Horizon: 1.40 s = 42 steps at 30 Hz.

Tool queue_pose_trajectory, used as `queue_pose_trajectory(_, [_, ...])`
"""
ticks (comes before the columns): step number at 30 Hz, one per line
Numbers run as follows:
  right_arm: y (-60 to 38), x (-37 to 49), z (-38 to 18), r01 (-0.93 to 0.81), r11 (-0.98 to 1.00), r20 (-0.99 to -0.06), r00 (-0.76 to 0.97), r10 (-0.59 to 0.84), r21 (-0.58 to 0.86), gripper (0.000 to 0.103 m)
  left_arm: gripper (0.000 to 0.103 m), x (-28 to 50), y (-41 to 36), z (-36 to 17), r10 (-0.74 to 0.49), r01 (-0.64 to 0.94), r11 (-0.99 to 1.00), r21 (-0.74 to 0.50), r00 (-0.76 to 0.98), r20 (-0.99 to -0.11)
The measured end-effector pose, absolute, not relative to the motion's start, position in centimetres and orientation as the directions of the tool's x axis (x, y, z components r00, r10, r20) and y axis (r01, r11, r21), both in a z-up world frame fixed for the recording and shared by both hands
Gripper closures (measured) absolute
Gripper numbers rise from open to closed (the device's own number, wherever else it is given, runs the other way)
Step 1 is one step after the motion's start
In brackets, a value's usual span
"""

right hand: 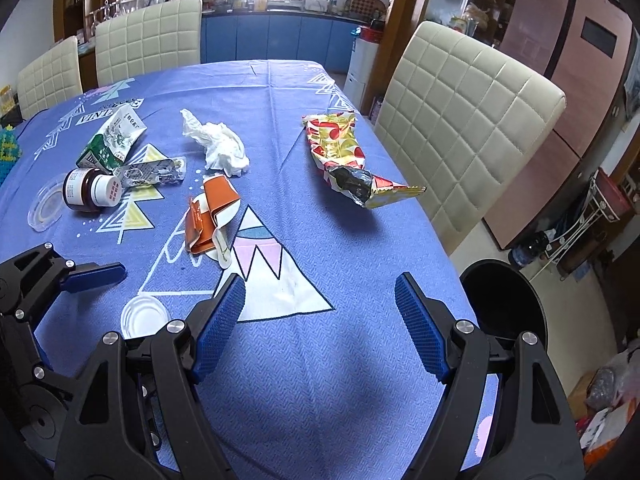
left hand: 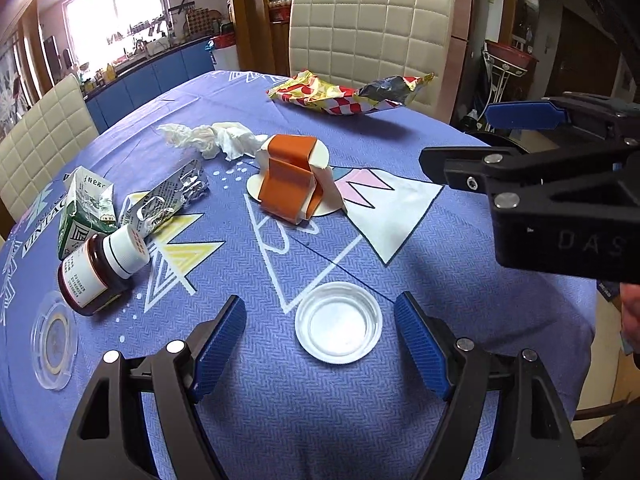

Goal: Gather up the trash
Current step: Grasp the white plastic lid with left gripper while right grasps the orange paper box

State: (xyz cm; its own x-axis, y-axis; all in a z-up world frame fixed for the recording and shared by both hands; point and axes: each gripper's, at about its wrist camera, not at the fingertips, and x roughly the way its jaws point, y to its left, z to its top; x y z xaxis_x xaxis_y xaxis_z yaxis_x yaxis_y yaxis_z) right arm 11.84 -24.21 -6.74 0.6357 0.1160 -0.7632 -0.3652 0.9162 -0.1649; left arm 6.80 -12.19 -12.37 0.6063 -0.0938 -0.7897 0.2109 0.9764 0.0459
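Note:
Trash lies scattered on a blue patterned tablecloth (left hand: 440,280). A white plastic lid (left hand: 339,323) sits just ahead of my left gripper (left hand: 320,332), between its open blue pads without touching them. Further off are a crushed orange-and-white paper cup (left hand: 294,178), a crumpled white tissue (left hand: 212,140), a red-yellow snack wrapper (left hand: 344,94), a foil blister strip (left hand: 172,200), a green carton (left hand: 86,208) and a brown pill bottle (left hand: 100,272). My right gripper (right hand: 320,312) hovers open over bare cloth, with the cup (right hand: 212,216) and wrapper (right hand: 348,160) ahead of it.
A black bin (right hand: 500,300) stands on the floor past the table's right edge. Cream padded chairs (right hand: 472,128) line the far and right sides. A clear round lid (left hand: 54,340) lies at the left. A kitchen counter runs behind.

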Motion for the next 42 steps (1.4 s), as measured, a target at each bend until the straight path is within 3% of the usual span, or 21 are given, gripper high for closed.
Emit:
queue_pose_trajectory(5, [-23.6, 12.2, -6.9, -0.374, 0.913, -0.767, 0.630, 0.120, -0.165, 0.026, 0.058, 7.0, -11.9, -12.1, -0.125, 0.230, 0.973, 0.022, 0.605, -0.786])
queue_pose_trajectory(7, [-23.3, 12.4, -7.0, -0.382, 0.909, -0.768, 0.629, 0.122, -0.168, 0.026, 0.064, 7.2, -11.9, -12.0, -0.127, 0.235, 0.972, 0.023, 0.604, -0.787])
queue_pose_trajectory(36, [-16.7, 16.4, -8.8, -0.563, 0.813, -0.805, 0.546, 0.231, -0.148, 0.027, 0.065, 9.9, -4.1, -12.1, 0.043, -0.011, 0.999, 0.047, 0.617, -0.786])
queue_pose_trajectory(37, [-16.5, 16.6, -9.0, -0.570, 0.810, -0.808, 0.538, 0.238, -0.141, 0.031, 0.065, 10.0, -4.0, -12.1, 0.048, -0.015, 0.999, 0.050, 0.617, -0.785])
queue_pose_trajectory(40, [-16.0, 17.0, -9.5, -0.604, 0.790, -0.828, 0.493, 0.268, -0.103, 0.060, 0.065, 10.1, -4.0, -12.1, 0.055, -0.019, 0.998, 0.055, 0.617, -0.785])
queue_pose_trajectory(42, [-15.8, 16.8, -9.4, -0.627, 0.775, -0.828, 0.478, 0.294, -0.087, 0.067, 0.065, 10.2, -4.0, -12.0, 0.057, -0.020, 0.998, 0.056, 0.616, -0.786])
